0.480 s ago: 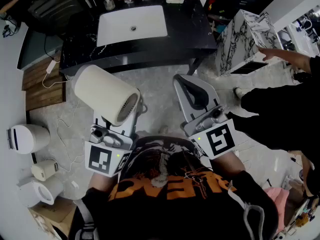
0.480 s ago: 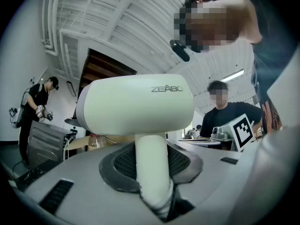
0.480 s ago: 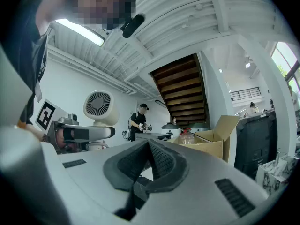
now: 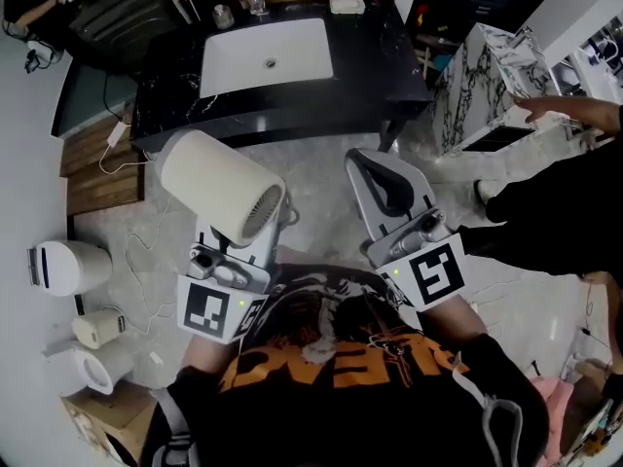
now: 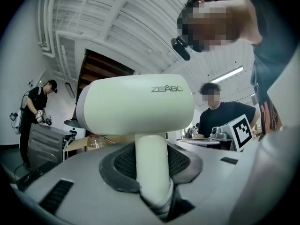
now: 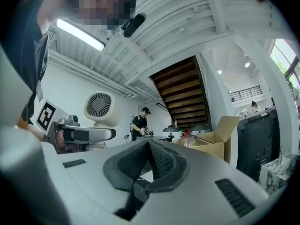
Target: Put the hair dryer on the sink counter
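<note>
Head view, right side: marble-patterned cabinet (image 4: 482,81), with a bystander's black sleeve (image 4: 555,202) reaching toward it. On the floor at left: white rounded appliance (image 4: 60,266), wooden planks (image 4: 102,168) near it. Right gripper view: wooden staircase (image 6: 180,95), open cardboard box (image 6: 218,144), person in black cap (image 6: 140,123) standing under the stairs.

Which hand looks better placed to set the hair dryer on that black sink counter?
Left. The left gripper is shut on the handle of the hair dryer; the right gripper is shut and empty. The sink counter lies ahead.

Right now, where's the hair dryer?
Head view, left side: hair dryer held by its handle in the left gripper, short of the sink counter.
</note>
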Demonstrator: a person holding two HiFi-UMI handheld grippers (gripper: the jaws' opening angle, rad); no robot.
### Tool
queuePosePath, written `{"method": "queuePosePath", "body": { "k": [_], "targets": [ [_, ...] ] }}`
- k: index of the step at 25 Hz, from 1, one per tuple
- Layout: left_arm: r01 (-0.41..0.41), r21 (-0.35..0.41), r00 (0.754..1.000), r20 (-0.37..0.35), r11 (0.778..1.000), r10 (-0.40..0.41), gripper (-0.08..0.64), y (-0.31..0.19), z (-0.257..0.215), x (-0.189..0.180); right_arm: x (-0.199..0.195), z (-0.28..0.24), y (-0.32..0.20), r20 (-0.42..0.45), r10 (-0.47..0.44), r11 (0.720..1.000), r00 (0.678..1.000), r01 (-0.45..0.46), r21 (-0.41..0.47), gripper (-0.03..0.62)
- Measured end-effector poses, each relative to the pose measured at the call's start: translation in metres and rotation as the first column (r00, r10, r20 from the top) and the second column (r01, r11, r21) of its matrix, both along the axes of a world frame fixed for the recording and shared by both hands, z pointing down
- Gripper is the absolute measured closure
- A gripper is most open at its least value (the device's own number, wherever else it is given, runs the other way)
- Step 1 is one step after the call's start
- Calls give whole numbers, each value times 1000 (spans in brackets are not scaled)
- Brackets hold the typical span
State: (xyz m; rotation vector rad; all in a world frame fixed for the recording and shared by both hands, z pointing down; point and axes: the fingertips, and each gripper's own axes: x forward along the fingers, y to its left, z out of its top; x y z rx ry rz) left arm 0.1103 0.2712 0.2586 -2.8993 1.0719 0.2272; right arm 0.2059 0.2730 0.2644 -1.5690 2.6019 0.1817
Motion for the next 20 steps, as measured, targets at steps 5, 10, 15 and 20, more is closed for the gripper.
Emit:
{"method": "queuePosePath", "body": {
  "k": [5,10,15,20],
  "targets": [
    [-8,5,1000,17,1000,8,414,1,-4,6,6,2,-2,38,-30,1000,999,30,1,580],
    [3,16,1000,31,1000,-4,414,-12,-7,1,0,4,-16,38,-38,999,999,38,0,580],
    [-9,4,1000,12,1000,9,414,-43,6,-7,-8,12,-43,23,-20,1000,1000,21,-13,580],
    [-36,-16,999,-15,999,36,414,-101,15,-16,-20,15,-97,-6,6,1000,1000,-6,-26,580]
  ]
}}
